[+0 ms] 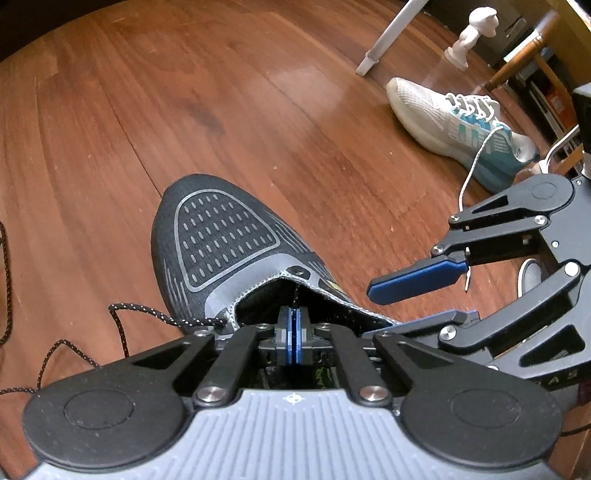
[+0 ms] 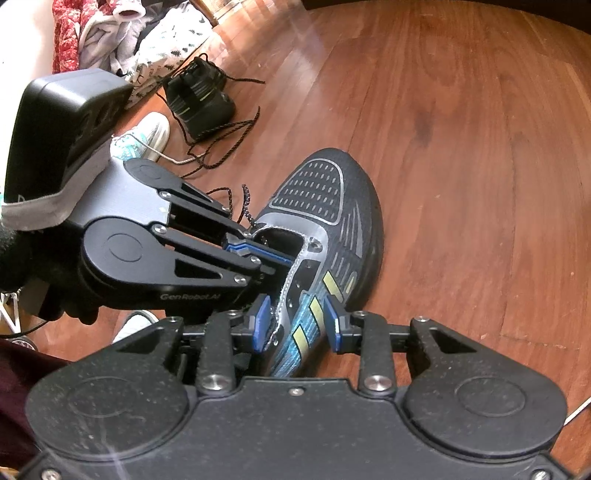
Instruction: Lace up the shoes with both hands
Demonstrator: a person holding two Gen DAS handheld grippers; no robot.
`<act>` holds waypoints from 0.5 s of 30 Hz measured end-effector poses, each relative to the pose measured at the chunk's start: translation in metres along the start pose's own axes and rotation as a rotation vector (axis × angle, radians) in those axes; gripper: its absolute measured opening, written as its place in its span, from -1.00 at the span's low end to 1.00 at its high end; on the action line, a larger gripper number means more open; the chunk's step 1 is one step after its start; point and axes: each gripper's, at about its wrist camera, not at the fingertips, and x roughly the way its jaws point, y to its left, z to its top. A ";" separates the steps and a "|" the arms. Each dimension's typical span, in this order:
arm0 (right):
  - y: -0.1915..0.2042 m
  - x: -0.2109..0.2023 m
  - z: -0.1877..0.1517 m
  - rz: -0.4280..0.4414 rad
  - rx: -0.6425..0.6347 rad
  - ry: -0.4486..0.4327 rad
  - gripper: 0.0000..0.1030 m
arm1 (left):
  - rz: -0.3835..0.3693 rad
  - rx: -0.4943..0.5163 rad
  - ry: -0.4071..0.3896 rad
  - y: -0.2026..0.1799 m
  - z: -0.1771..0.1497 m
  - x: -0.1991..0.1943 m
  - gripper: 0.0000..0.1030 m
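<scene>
A black running shoe with yellow stripes lies on the wooden floor, toe pointing away. Its black speckled lace runs from the floor through the lowest left eyelet into the opening. My left gripper sits inside that opening, shut, with a thin dark strand of lace showing between its blue pads. My right gripper is open. Its pads straddle the shoe's right eyelet flap and striped side wall without pinching them.
A white and teal sneaker with a loose white lace lies at the far right, near a white table leg and a white figurine. A second black shoe and a pile of clothes lie at the far left.
</scene>
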 end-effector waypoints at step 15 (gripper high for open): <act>-0.002 0.000 0.000 0.041 0.028 -0.004 -0.40 | 0.000 0.002 -0.013 -0.004 0.005 0.003 -1.00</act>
